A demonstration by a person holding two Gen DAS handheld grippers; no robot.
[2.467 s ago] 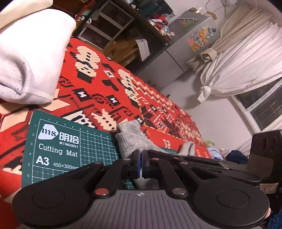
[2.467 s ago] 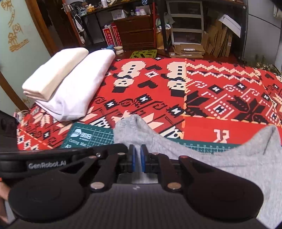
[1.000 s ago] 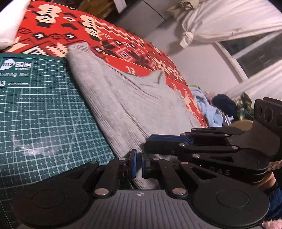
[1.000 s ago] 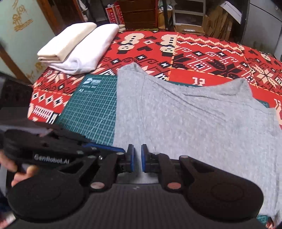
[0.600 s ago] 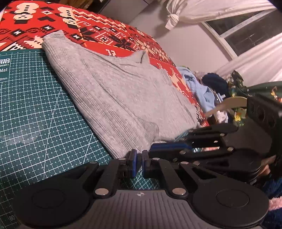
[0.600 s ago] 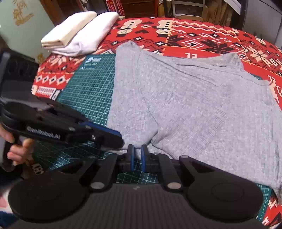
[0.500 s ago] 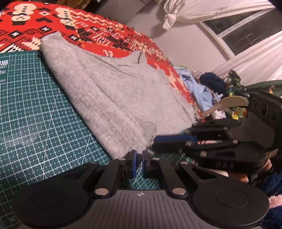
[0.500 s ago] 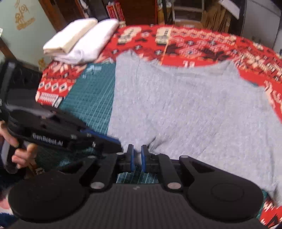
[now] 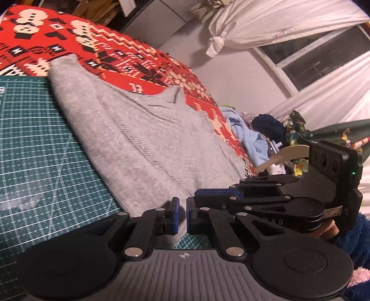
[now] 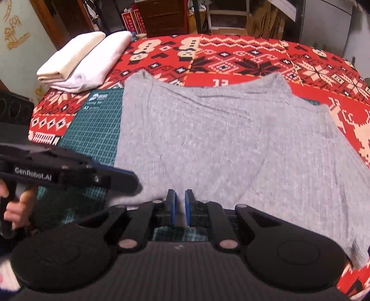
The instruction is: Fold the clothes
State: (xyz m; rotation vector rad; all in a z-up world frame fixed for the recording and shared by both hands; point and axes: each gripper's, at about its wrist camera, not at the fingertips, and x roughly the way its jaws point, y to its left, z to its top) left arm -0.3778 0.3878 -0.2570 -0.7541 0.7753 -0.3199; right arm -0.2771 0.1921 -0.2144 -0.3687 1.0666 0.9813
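Observation:
A grey knit garment lies spread flat across the green cutting mat and the red patterned cover. Its near hem runs into both grippers. In the right wrist view my right gripper is shut on the hem near the middle. My left gripper comes in from the left, pinching the same hem close beside it. The left wrist view shows the left gripper shut on grey cloth, the garment stretching away, and the right gripper just to its right.
Two folded white cloths are stacked at the far left corner of the cover. A heap of blue and dark clothes lies beyond the cover's right end. Shelves and cardboard boxes stand behind. A hand holds the left gripper's handle.
Both grippers drew the grey garment toward the near edge and it spread out flat over the mat. In the last half second the cloth has flattened a little more.

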